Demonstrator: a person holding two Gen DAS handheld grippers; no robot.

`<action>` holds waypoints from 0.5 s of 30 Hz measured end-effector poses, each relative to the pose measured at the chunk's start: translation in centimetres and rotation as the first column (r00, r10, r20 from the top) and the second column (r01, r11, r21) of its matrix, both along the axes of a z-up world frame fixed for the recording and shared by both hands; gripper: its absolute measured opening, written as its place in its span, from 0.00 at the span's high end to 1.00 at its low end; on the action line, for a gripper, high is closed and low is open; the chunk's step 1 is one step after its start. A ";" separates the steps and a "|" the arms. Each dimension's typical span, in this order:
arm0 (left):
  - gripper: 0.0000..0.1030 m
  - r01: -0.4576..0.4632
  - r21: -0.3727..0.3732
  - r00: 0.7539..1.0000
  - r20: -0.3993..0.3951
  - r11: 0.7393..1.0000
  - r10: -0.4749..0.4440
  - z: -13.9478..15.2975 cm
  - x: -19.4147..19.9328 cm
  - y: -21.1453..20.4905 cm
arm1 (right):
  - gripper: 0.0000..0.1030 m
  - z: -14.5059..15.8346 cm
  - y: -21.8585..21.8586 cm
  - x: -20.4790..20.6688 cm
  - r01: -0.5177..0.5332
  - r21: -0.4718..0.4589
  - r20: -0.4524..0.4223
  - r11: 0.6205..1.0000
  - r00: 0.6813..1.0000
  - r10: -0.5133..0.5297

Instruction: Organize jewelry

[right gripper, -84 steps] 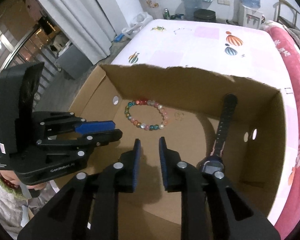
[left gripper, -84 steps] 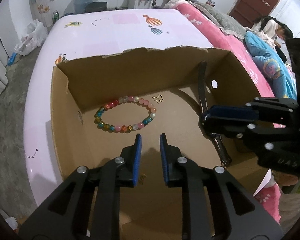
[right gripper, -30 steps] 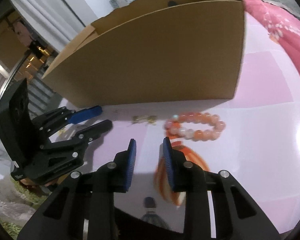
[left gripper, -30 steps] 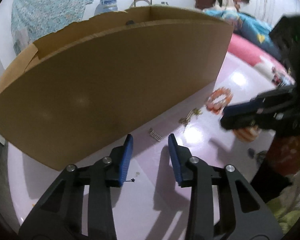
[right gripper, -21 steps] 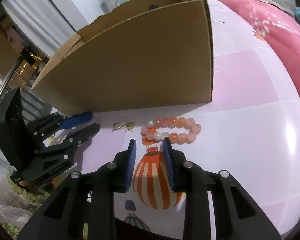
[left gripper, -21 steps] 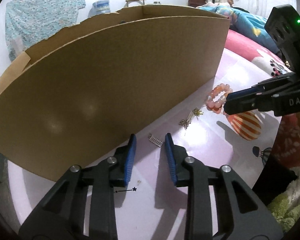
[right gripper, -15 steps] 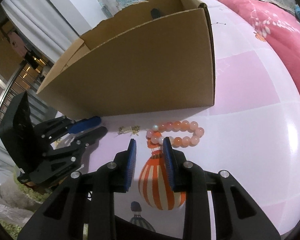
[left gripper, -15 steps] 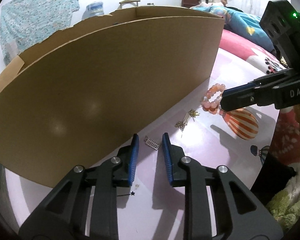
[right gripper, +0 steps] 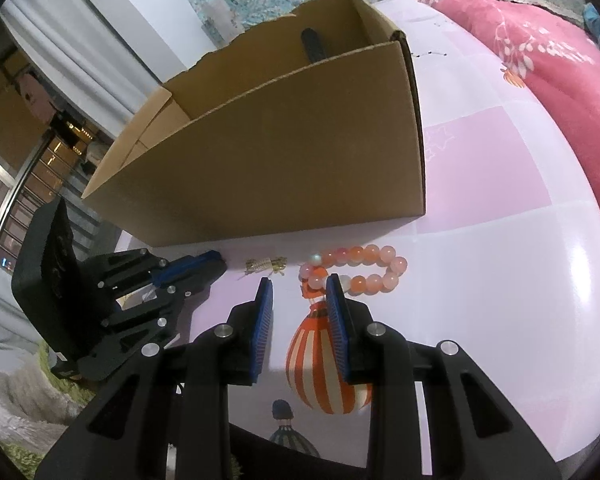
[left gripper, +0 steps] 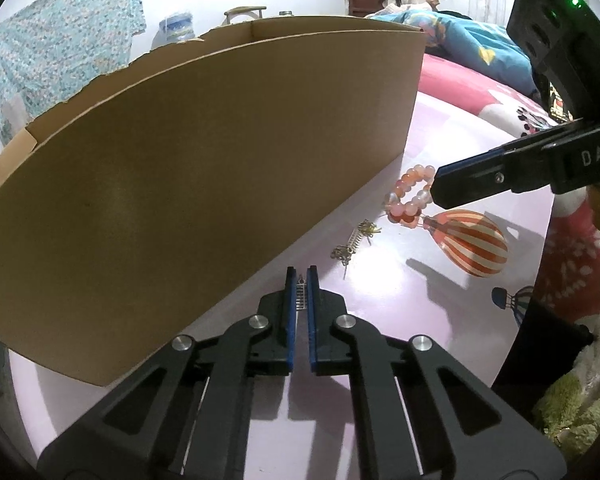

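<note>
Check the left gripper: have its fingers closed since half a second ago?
Yes. The left gripper has narrowed onto the small silver earring, still beside the cardboard box.

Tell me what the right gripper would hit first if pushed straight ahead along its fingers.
Probably the pink bead bracelet: it lies on the table just past the open right gripper, slightly toward its right finger. The cardboard box stands behind it. Depth is uncertain.

A tall brown cardboard box point(right gripper: 284, 160) walls off the far side of the pink patterned table point(right gripper: 500, 280). Along its near wall lie a pink-orange bead bracelet point(right gripper: 360, 270) and a small gold metal ornament point(right gripper: 265, 265), close together. Right of the bracelet the tabletop is bare, giving open passage.
</note>
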State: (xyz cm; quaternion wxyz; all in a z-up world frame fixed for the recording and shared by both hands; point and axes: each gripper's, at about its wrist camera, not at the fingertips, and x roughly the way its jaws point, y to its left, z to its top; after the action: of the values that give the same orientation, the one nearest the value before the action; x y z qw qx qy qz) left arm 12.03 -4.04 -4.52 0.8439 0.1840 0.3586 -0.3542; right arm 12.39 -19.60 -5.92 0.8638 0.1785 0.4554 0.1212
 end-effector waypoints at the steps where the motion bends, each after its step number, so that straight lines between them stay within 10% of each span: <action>1: 0.96 -0.002 -0.002 1.000 -0.001 1.000 0.002 0.0 -0.1 0.0 | 0.73 0.1 0.0 -0.1 0.000 0.000 0.002 1.000 1.000 0.000; 15: 0.96 -0.123 -0.064 0.992 -0.032 0.990 0.121 0.8 -1.4 2.9 | 0.73 0.9 1.0 -0.4 -0.070 -0.016 0.038 0.997 0.997 0.070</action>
State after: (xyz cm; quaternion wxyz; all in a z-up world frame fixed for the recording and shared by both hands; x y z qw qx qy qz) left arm 10.60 -1.18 -3.73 0.8645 0.1287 0.3690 -0.3162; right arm 11.95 -18.60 -4.99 0.8688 0.1536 0.4457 0.1514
